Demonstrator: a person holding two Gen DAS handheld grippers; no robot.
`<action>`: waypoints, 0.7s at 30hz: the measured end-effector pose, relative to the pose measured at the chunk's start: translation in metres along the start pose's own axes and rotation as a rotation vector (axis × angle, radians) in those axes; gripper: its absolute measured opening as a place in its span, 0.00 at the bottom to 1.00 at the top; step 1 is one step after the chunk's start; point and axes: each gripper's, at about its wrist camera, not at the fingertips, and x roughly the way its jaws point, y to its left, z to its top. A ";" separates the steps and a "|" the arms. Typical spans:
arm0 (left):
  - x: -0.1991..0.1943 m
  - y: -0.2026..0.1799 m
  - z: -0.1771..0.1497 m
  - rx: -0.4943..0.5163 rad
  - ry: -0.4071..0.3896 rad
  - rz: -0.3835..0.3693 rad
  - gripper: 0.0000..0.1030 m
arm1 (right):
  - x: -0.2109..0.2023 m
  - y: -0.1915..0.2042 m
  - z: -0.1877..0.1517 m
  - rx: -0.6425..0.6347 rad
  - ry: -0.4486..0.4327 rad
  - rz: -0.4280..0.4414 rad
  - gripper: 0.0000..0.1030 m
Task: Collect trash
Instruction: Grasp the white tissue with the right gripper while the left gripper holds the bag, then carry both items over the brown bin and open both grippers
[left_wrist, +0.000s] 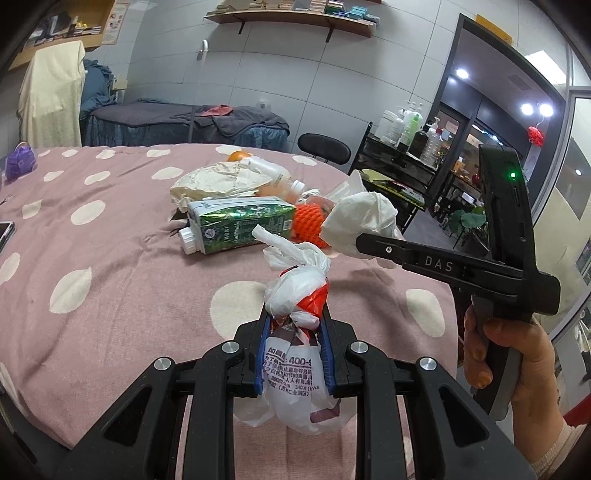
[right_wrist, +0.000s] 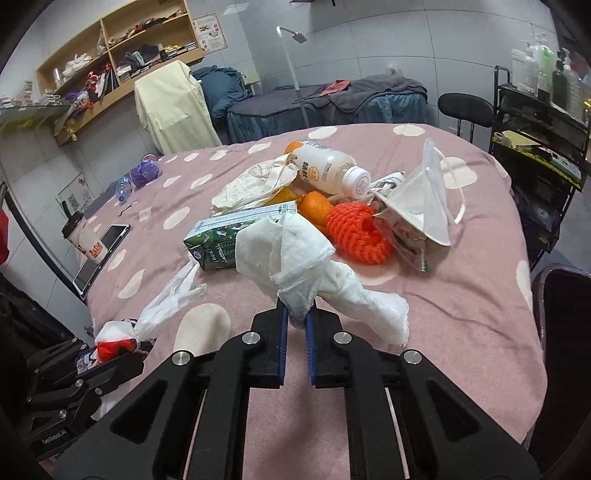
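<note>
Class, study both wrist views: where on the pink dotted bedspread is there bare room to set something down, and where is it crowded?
Bare cloth lies between the green carton and the phone at the left edge, and along the near right side, right of the tissue held by the right gripper. The middle is crowded: bottle, orange net and face mask overlap.

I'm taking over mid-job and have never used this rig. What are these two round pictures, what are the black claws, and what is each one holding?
No robot: a person carries two handheld grippers, each with a fisheye camera looking along its fingers. The left view shows the left gripper shut on a knotted plastic bag; the right gripper, held by a hand, shows there from the side. The right view shows the right gripper shut on a crumpled tissue. On the pink spotted cloth lie a green carton, bottle, oranges, orange foam net, face mask and paper bag.
</note>
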 end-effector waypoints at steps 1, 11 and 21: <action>0.001 -0.005 0.001 0.009 -0.002 -0.006 0.22 | -0.006 -0.002 -0.001 0.005 -0.012 -0.010 0.09; 0.013 -0.052 0.017 0.107 -0.028 -0.086 0.22 | -0.067 -0.055 -0.018 0.099 -0.130 -0.145 0.09; 0.038 -0.102 0.034 0.186 -0.011 -0.201 0.22 | -0.112 -0.146 -0.048 0.252 -0.173 -0.366 0.09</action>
